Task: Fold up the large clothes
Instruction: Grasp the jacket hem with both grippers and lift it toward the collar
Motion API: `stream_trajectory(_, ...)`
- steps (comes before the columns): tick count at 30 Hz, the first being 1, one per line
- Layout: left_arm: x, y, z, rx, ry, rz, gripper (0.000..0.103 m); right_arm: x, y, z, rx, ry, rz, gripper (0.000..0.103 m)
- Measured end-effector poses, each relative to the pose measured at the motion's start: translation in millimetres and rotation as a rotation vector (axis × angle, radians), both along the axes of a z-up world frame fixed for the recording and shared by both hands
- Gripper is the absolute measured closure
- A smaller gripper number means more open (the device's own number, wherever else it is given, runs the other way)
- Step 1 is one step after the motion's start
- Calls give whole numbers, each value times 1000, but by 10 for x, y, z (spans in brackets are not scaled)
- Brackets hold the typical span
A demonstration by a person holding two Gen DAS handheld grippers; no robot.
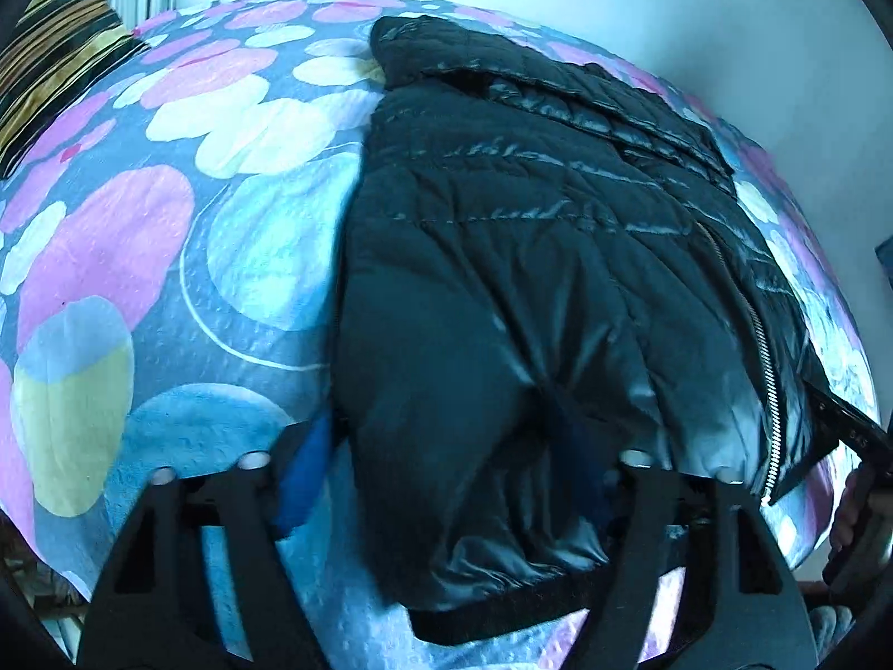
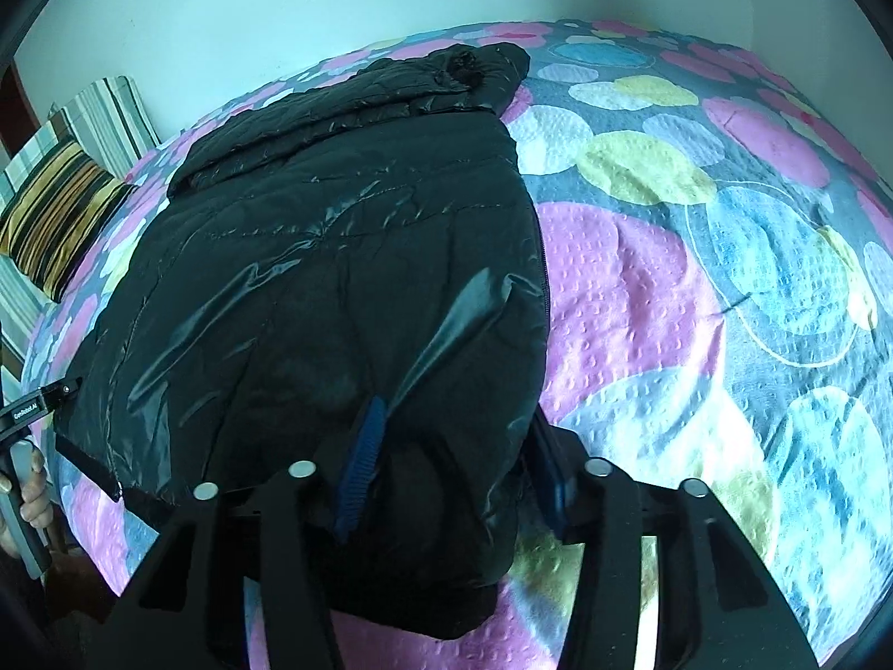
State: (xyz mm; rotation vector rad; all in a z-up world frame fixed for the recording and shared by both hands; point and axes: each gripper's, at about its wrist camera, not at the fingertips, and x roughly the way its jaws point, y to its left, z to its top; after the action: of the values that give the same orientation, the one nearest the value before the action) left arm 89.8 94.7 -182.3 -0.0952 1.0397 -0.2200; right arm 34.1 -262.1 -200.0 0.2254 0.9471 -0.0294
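The black puffer jacket (image 2: 335, 257) lies flat near the middle of the flower-patterned bedspread (image 2: 697, 290), already folded narrow lengthwise, its collar toward the far wall and its hem at the near edge of the bed. The left gripper (image 1: 446, 480) has its fingers spread wide with the hem's left corner bunched between them; I cannot tell whether the blue pads actually pinch the cloth. The right gripper (image 2: 457, 474) stands likewise wide, one blue pad (image 2: 360, 469) lying on top of the shiny fabric and the other at the jacket's right edge by the zipper (image 1: 764, 391). The step in hand looks like taking both hem corners to carry them up toward the collar. To do it well, both grippers should bite through every layer at matching depth, since the slick, puffy shell will likely slide and spring back, and then lift evenly so the fold line runs straight. A striped cushion (image 2: 56, 218) sits well off at the bed's left side, clear of the path; nothing else lies in the way
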Motion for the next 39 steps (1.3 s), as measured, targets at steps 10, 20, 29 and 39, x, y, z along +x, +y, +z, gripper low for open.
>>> stream_trajectory(10,-40,59,114,-60,-18,17,89,-93,-30,61,41,-35,-14,92)
stream_trajectory(20,-193,107,442,-81,-97,4,93,-262,-51,255,79,-93,-19,94)
stream_trajectory(29,-108,91,1007,-127,-215,-9,93,-366,-67,670,134,-207,3,95)
stream_trajectory(39,440,115,1463,-144,-307,9,93,85,-153,1159,184,-326,25,95)
